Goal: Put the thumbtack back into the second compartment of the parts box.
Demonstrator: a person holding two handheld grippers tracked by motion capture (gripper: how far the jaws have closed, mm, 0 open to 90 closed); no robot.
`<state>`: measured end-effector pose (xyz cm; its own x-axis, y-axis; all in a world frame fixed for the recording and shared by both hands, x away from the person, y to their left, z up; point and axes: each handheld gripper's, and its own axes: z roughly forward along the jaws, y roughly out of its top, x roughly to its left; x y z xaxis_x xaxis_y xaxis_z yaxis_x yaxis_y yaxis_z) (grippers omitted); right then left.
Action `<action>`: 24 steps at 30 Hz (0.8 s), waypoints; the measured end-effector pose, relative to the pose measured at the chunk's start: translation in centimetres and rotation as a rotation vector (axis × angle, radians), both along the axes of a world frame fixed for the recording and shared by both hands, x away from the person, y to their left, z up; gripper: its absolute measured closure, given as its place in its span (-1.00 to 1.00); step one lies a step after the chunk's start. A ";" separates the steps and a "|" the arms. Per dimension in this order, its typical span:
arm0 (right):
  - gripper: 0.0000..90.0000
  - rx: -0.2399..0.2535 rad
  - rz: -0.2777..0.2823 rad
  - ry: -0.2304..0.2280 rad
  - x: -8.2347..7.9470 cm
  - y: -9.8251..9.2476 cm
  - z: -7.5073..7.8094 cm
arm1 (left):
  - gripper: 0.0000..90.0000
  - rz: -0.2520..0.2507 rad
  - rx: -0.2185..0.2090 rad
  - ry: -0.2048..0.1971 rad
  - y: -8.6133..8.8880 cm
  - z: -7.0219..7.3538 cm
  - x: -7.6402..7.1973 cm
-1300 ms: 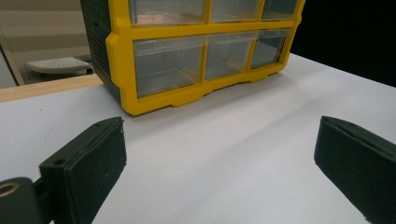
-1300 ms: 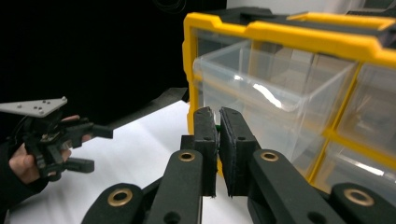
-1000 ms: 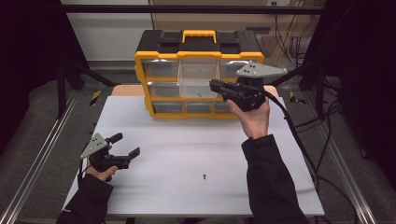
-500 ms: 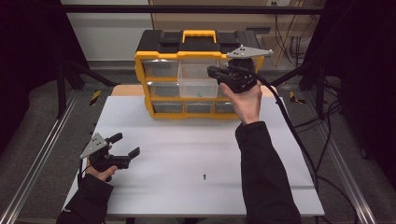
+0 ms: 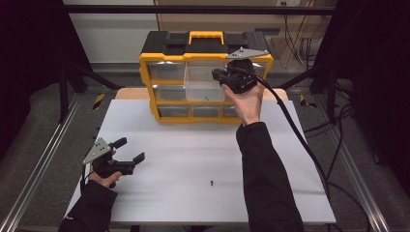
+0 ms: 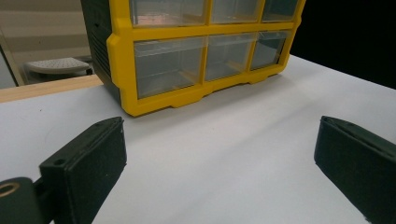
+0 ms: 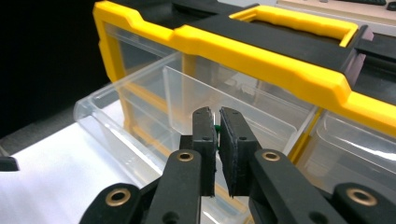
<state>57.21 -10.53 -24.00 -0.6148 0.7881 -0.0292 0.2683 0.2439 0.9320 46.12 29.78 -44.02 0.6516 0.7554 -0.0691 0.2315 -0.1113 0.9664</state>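
A yellow and black organizer (image 5: 159, 63) with clear drawers stands at the far side of the white table (image 5: 290, 159). Its upper middle drawer (image 5: 205, 82) is pulled out. My right gripper (image 5: 217, 73) hovers at that drawer, held up by a hand in a dark sleeve. In the right gripper view, the right gripper (image 7: 217, 114) is shut on a small green part (image 7: 217, 127) just above the open drawer (image 7: 140, 98). My left gripper (image 5: 130, 150) rests low at the table's near left, open and holding nothing. In the left gripper view, the left gripper (image 6: 219, 158) faces the organizer (image 6: 121, 56).
Another small green part (image 5: 211, 182) lies on the table near the front middle. A black cable (image 5: 300, 135) trails from the right gripper across the table's right side. Metal rails (image 5: 43, 164) run along both sides of the table.
My right gripper has moved left and away from me, from the organizer's right end to the open middle drawer. The left gripper has stayed put.
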 end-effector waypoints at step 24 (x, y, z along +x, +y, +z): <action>-0.85 0.169 -0.016 -0.142 -6.4 -4.5 0.2 | -0.96 -0.001 0.002 0.000 0.0 0.0 0.0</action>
